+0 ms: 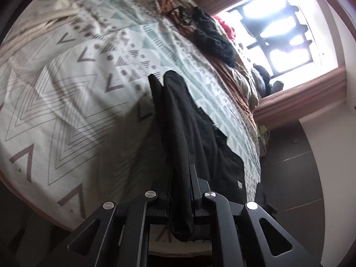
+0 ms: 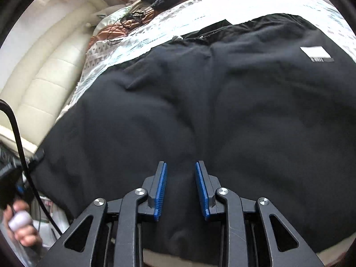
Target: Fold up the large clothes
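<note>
A large black garment [image 2: 222,100] with a white label [image 2: 316,53] lies spread on the patterned bedspread [image 2: 138,40]. In the left wrist view a fold of the black garment [image 1: 191,120] runs up from the bed and passes between the fingers. My left gripper [image 1: 181,171] is shut on this fold, lifted above the bed. My right gripper [image 2: 180,166] hovers low over the near part of the garment. Its blue pads [image 2: 161,189] stand apart and press on nothing.
The patterned bedspread [image 1: 77,89] stretches left. A dark knit item [image 1: 213,37], tangled cables [image 2: 131,20] and brown bedding lie at the far side. A cream padded headboard [image 2: 44,77] is on the left. A hand [image 2: 22,229] shows at lower left. Dark floor [image 1: 296,166] borders the bed.
</note>
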Tool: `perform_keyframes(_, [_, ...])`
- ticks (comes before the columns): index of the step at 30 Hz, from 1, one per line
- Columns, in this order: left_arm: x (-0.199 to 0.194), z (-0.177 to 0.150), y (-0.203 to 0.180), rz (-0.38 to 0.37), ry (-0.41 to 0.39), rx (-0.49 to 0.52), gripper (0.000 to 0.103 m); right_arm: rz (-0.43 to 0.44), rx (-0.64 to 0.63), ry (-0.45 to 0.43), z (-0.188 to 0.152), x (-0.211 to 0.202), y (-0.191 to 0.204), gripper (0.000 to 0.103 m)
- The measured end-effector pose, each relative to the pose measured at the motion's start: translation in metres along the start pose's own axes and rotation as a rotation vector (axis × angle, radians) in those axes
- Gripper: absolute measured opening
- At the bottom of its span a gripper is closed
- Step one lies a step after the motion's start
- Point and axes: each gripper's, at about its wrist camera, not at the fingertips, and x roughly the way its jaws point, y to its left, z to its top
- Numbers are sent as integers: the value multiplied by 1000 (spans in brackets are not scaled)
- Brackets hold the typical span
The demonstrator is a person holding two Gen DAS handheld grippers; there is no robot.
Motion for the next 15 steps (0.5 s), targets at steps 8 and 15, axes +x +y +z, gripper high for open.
perform_keyframes(8, [-2, -3, -56, -37, 2, 95, 12, 7, -20, 21, -32, -7, 5, 22])
perform_keyframes(15, [5, -12, -117, -61, 10, 214, 12, 77, 8, 60, -39, -13, -6, 21])
